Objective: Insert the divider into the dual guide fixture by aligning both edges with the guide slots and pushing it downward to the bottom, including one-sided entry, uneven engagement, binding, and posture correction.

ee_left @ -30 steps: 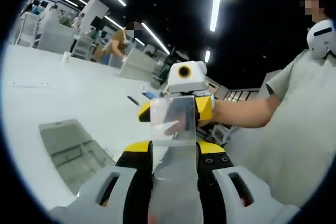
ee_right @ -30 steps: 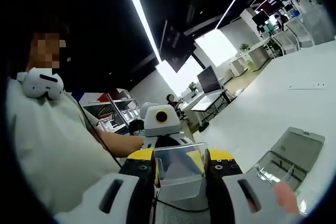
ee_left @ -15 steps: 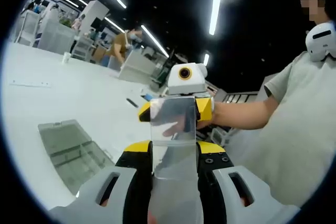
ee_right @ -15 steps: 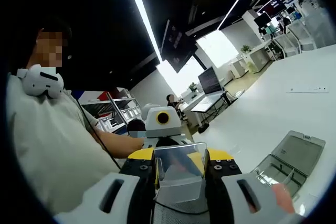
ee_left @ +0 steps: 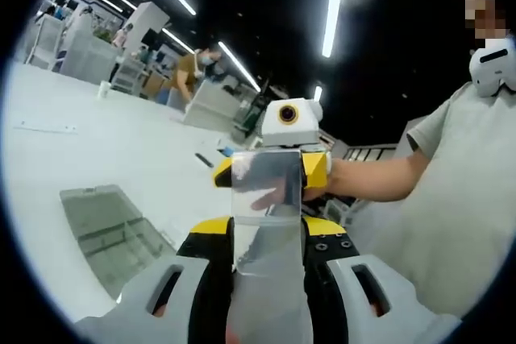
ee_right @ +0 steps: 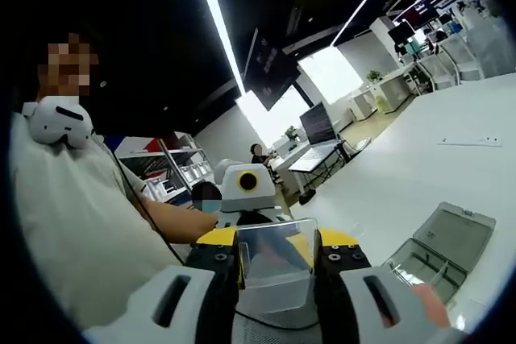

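the table (ee_left: 121,142) lies open around the fixture (ee_left: 109,231); the divider (ee_left: 266,191), pinched between both grippers, is above it, off to one side.

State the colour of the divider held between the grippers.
Clear and colourless: the divider shows the yellow jaw tips through it, best in the left gripper view.

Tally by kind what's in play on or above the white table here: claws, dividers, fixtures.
Claws: 2, the left claw and the right claw, both shut on the divider.
Clear divider: 1, held in the air between them.
Clear guide fixture on the white table: 1.
Total: 4.
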Demonstrator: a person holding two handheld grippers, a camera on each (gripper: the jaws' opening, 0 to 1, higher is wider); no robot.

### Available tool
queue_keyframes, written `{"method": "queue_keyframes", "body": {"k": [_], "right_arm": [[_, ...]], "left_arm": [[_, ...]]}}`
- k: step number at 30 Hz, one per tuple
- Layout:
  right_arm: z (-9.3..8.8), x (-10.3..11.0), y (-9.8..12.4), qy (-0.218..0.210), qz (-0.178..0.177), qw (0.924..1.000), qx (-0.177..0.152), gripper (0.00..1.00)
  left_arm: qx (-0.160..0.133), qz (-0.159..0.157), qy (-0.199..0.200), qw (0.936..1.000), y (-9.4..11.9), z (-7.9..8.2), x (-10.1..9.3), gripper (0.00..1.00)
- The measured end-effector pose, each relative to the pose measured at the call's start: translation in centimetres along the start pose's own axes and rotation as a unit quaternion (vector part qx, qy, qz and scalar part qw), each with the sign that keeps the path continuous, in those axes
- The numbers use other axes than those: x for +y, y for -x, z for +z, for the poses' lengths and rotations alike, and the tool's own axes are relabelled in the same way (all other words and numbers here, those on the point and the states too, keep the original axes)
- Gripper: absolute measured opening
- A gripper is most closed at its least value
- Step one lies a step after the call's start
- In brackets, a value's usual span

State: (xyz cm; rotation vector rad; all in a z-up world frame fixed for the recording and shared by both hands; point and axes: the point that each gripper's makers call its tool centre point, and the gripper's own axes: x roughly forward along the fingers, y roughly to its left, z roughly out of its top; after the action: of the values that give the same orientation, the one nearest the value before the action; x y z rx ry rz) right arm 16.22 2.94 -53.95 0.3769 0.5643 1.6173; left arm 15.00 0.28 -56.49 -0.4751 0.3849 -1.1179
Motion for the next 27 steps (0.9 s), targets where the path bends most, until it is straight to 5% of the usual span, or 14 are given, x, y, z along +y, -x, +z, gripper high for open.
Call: {"method": "queue_keyframes", "body": {"k": [10, 13, 17, 27], "right_arm": [[0.6, -0.9, -0.6, 0.005, -0.023, 0.9997, -0.001, 0.32], [0.8, -2.0, -0.7, 0.008, -0.045, 0.999, -0.002, 0.32], [0.7, -3.1, -0.9, 0.007, -0.07, 0.9975, 0.0, 0.32], [0.0, -7.2, -1.4, -0.016, -0.171, 0.9852, 0.003, 0.32]], "left_arm": [[-0.01, 0.033, -0.023, 0.9991, 0.2, 0.5, 0.8, 0.43], [-0.007, 0.065, -0.054, 0.9964, 0.5, 0.6, 1.5, 0.47], [0.0, 0.105, -0.085, 0.9908, 0.7, 0.5, 2.2, 0.47], [0.038, 0.23, -0.136, 0.9629, 0.9, -0.7, 5.1, 0.41]]}}
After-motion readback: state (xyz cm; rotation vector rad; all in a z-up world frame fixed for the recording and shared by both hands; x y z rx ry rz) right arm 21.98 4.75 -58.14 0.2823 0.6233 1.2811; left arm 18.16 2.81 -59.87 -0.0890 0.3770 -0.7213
